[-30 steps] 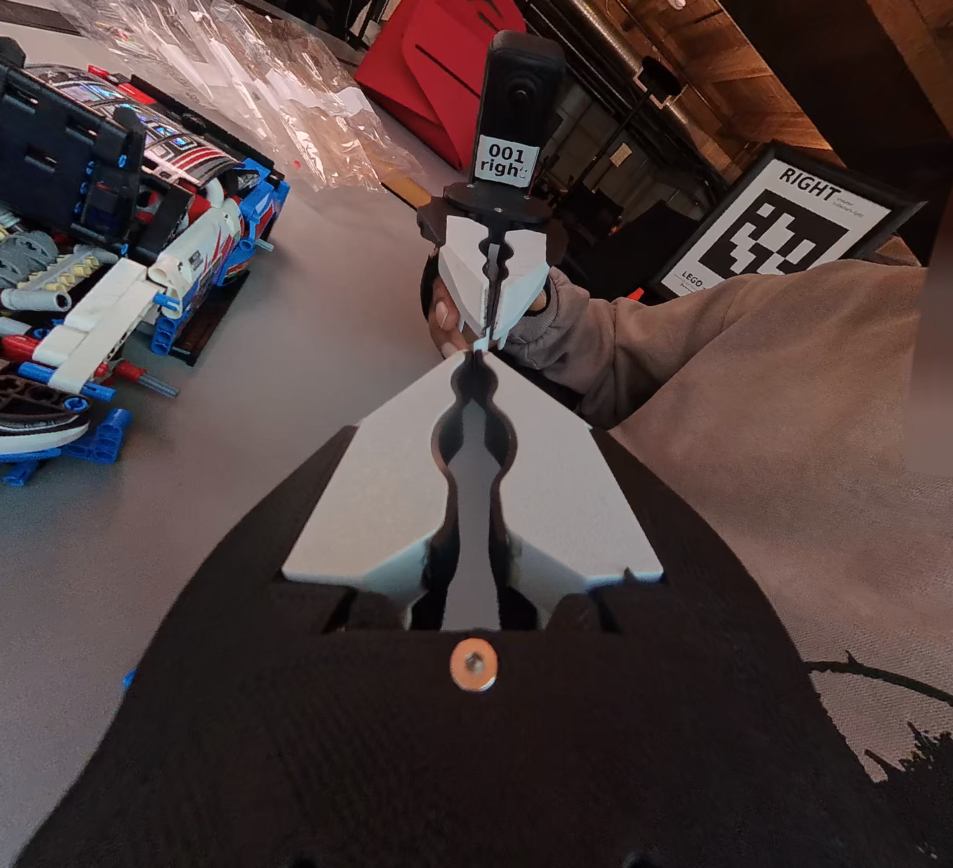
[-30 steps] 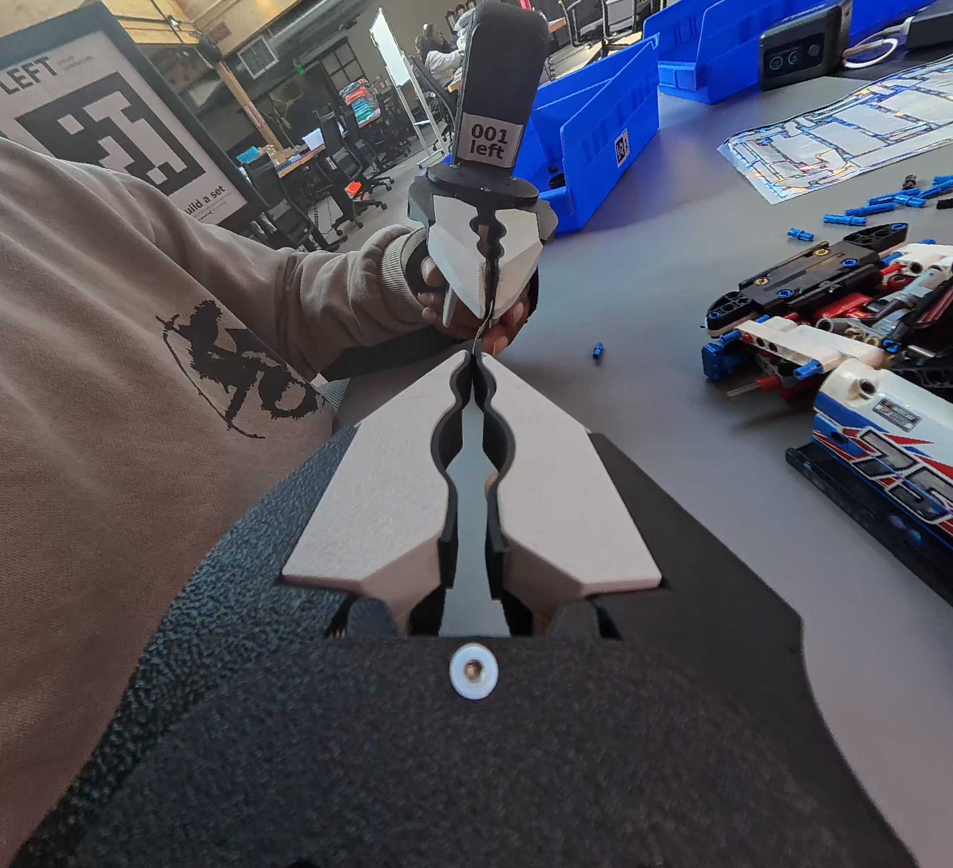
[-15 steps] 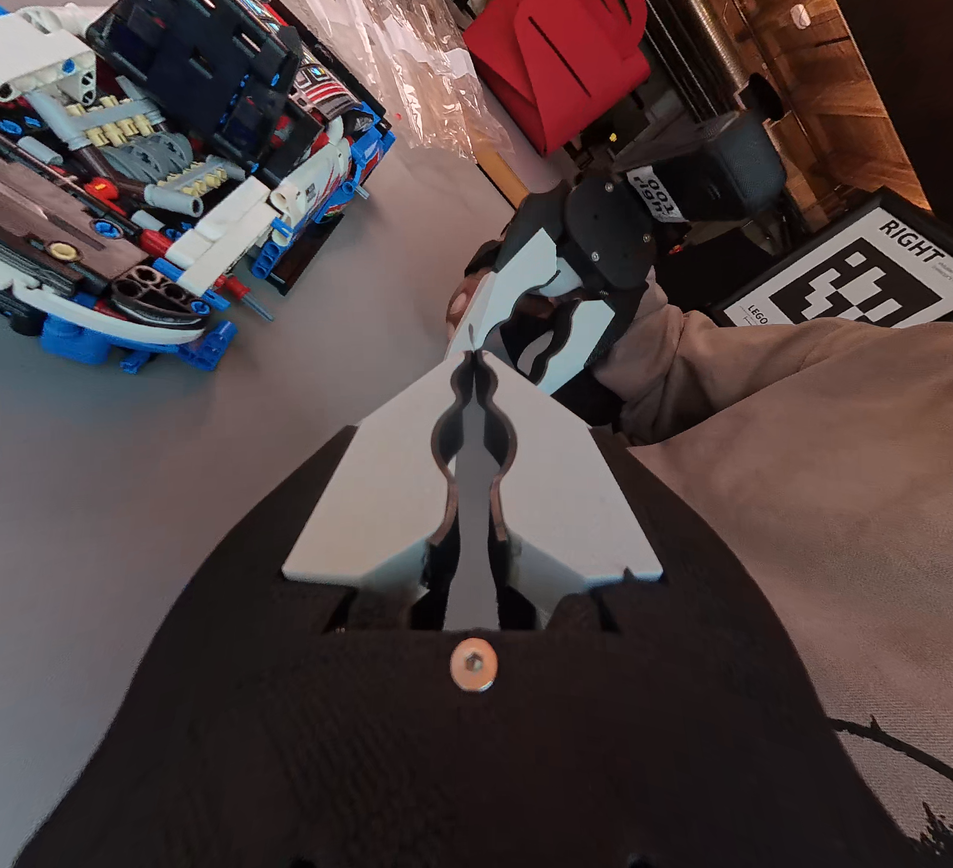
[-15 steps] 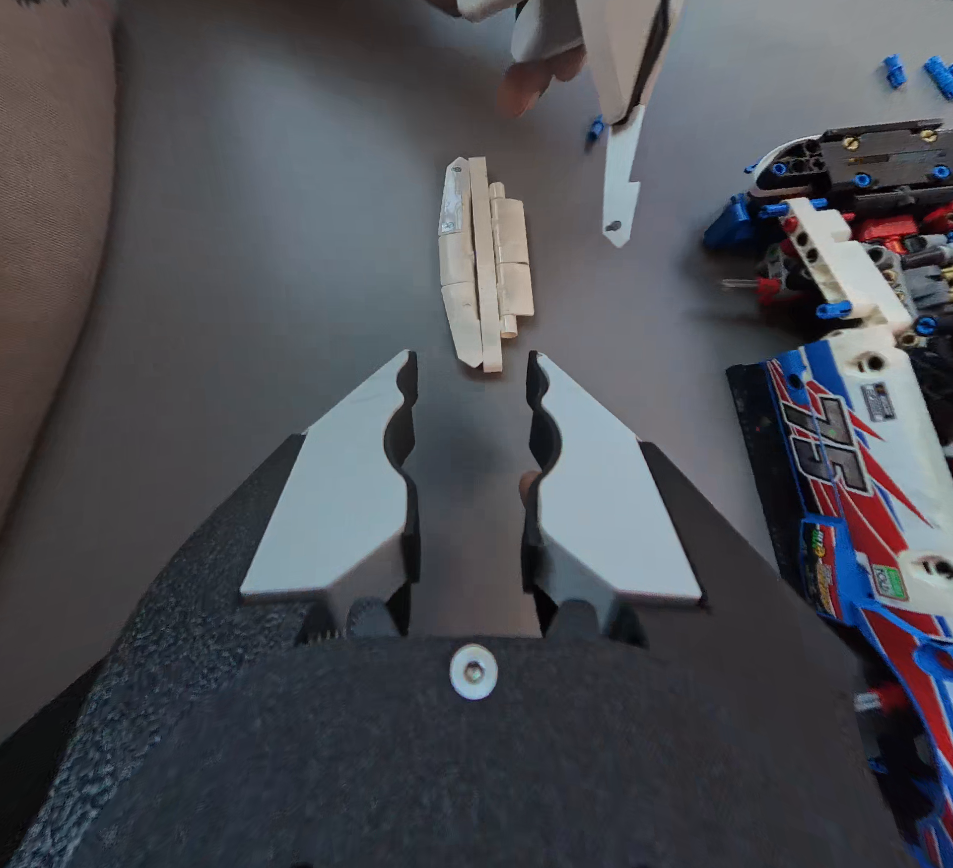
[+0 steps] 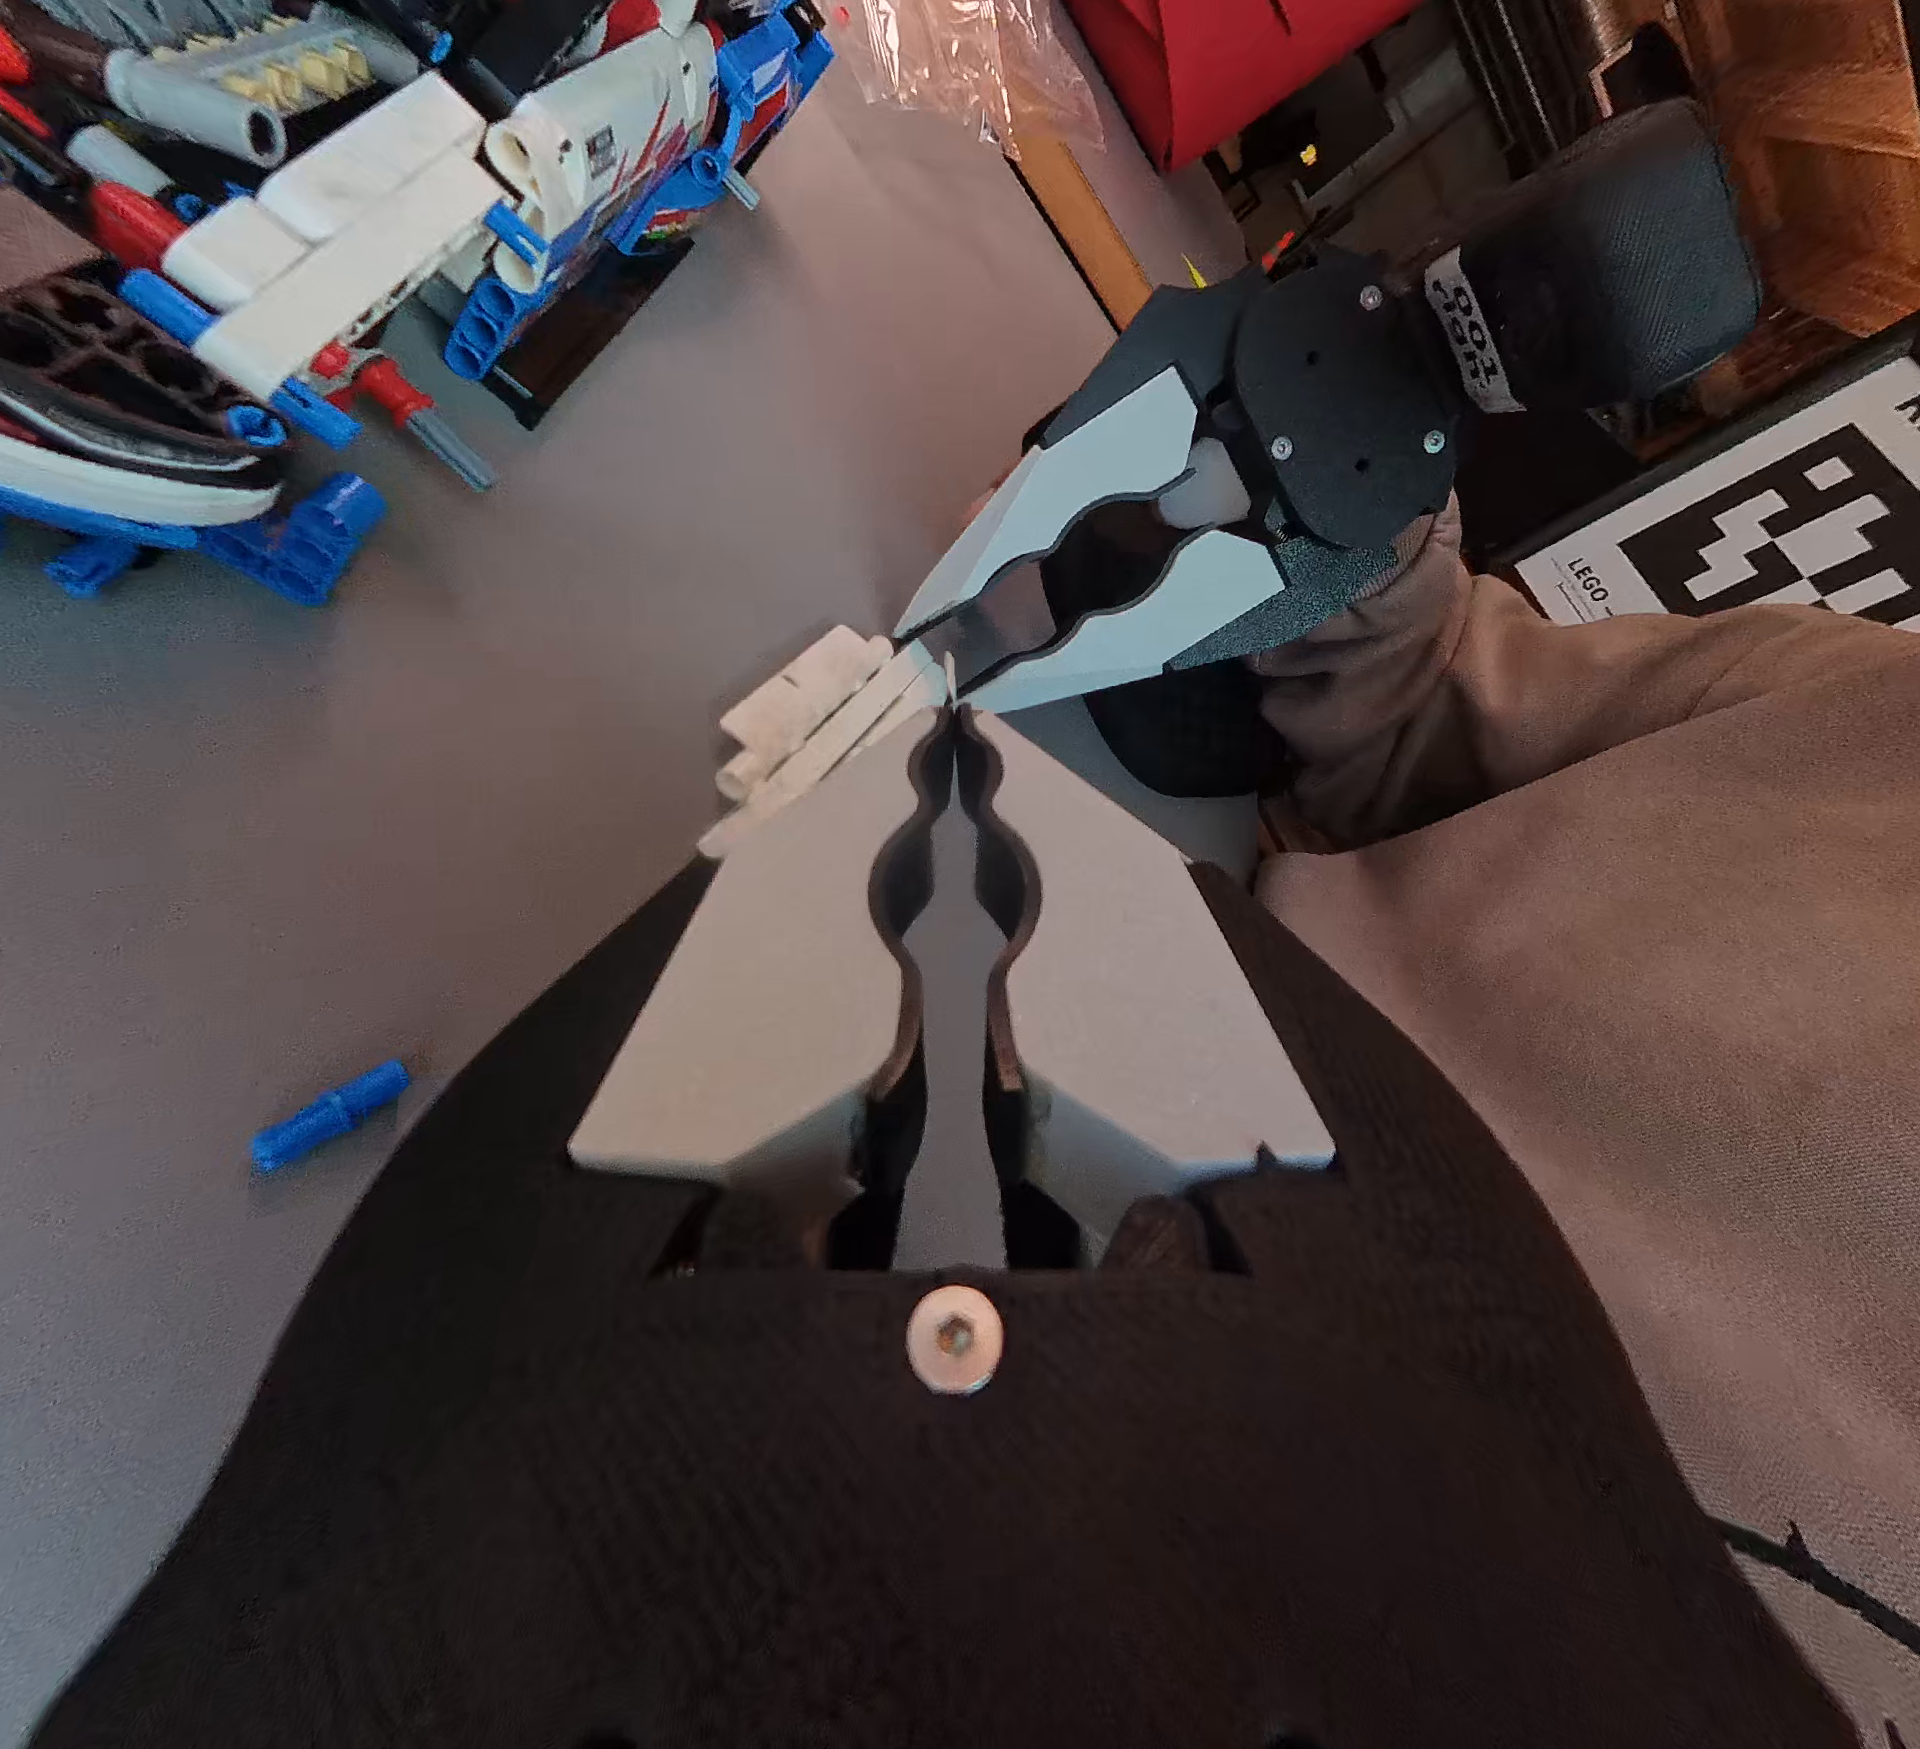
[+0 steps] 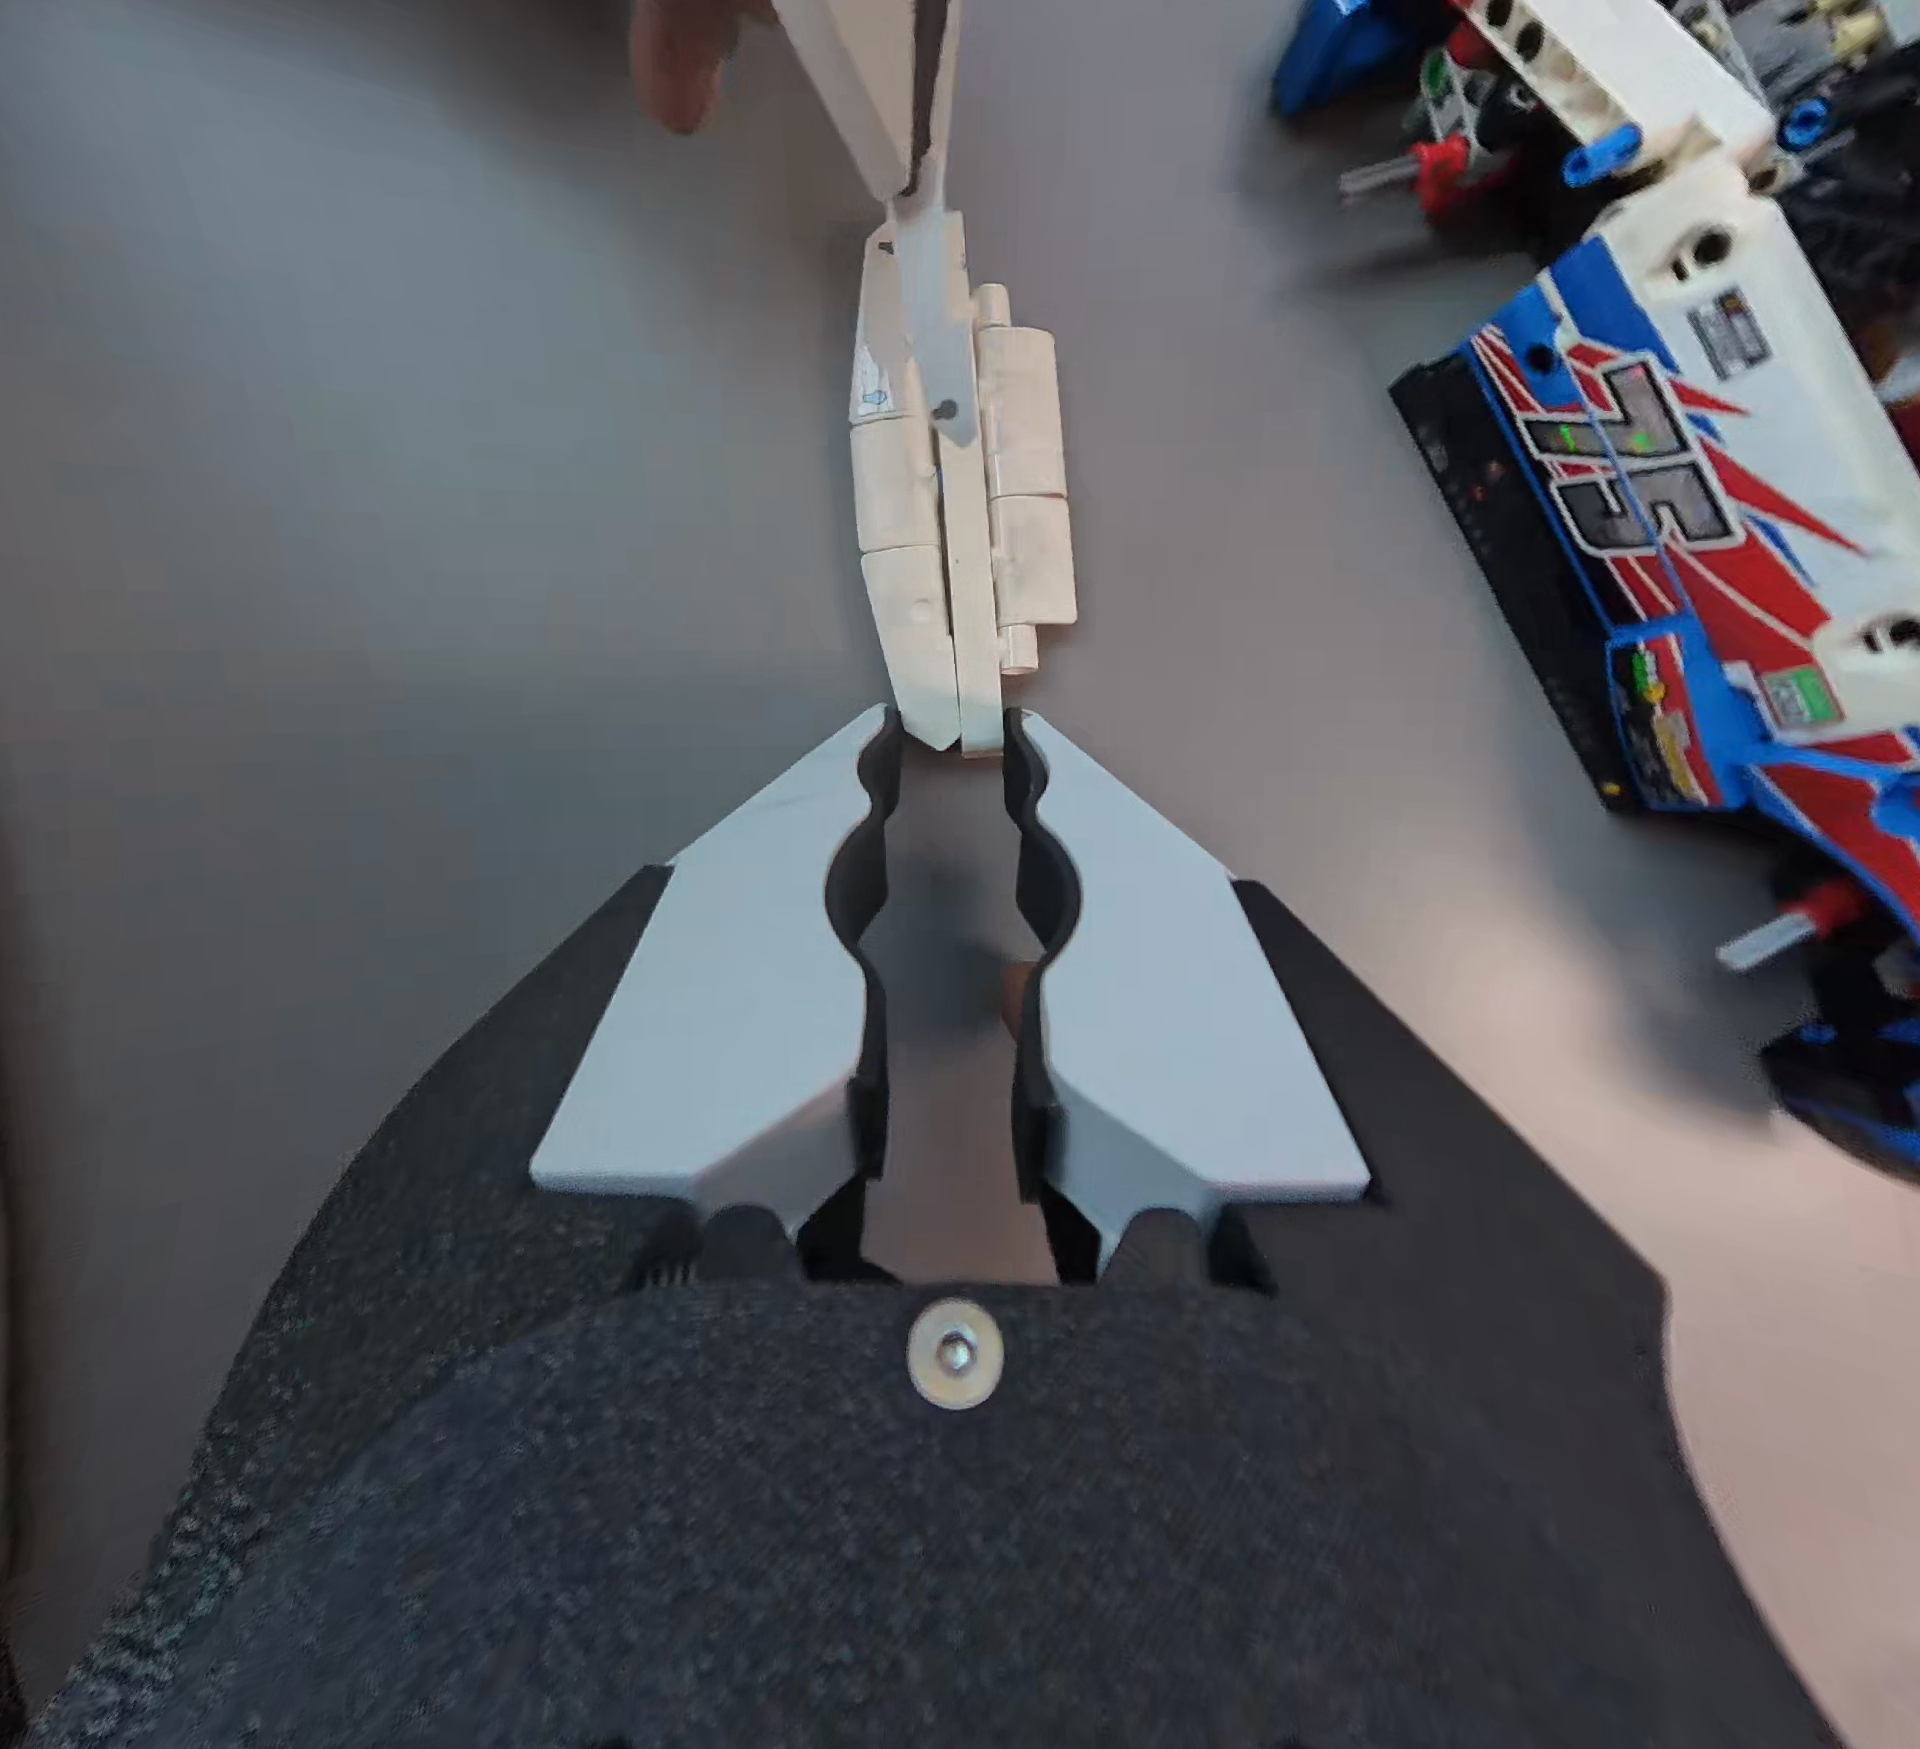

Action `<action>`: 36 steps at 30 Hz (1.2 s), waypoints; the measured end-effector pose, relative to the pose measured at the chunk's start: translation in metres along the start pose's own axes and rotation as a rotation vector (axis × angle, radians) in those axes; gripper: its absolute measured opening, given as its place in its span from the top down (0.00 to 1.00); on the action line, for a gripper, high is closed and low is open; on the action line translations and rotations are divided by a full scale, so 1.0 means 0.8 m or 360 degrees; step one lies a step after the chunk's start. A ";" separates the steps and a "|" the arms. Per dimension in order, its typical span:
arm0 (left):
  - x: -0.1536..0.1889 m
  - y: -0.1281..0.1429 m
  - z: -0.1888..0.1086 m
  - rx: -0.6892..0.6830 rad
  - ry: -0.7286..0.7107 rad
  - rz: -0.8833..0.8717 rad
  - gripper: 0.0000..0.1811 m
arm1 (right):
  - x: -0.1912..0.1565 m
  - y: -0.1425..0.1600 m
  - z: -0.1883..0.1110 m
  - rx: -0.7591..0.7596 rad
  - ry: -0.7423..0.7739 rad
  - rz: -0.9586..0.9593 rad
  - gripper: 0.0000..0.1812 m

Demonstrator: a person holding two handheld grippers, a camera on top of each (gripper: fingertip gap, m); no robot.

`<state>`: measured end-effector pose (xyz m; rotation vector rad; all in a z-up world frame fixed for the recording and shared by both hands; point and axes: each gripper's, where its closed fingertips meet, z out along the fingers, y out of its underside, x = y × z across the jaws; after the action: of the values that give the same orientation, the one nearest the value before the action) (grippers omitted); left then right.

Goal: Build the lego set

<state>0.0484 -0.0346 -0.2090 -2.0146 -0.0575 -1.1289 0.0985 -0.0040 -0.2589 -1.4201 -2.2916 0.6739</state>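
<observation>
White panel piece [image 6: 961, 494]: centre of the right wrist view, lying flat on the grey bench [image 6: 416, 452], long axis running up the frame; in the left wrist view it sits just above centre [image 5: 805, 743]. Several slim white parts clipped side by side; judged light, rigid, smooth, liable to come apart if twisted, so best pinched across the narrow width at one end. Right claw [image 6: 951, 733]: part open, tips straddling the piece's near end, seemingly not yet clamped. Left claw [image 5: 954, 720]: closed on a thin white strip [image 6: 940, 328], which lies along the piece's far end. Car model [image 6: 1662, 411]: right edge, well apart. Blue pin [image 5: 330, 1115]: loose, lower left.
</observation>
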 end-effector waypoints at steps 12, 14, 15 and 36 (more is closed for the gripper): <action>0.010 0.014 0.048 -0.0153 0.0019 -0.0386 1.00 | 0.052 -0.015 -0.072 0.0698 0.0009 0.0179 0.86; 0.012 0.014 0.054 -0.0155 0.0025 -0.0462 1.00 | 0.070 -0.015 -0.079 0.0849 0.0028 0.0230 0.86; 0.013 0.015 0.057 -0.0160 0.0020 -0.0486 1.00 | 0.075 -0.015 -0.081 0.0930 0.0025 0.0270 0.87; -0.005 0.026 0.065 -0.0107 -0.0102 -0.0741 1.00 | 0.068 -0.004 -0.085 0.1057 -0.0135 0.0503 0.88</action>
<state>0.0908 -0.0126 -0.2389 -2.1589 -0.5520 -1.3611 0.1091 0.0578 -0.1988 -1.4228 -1.6479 1.4464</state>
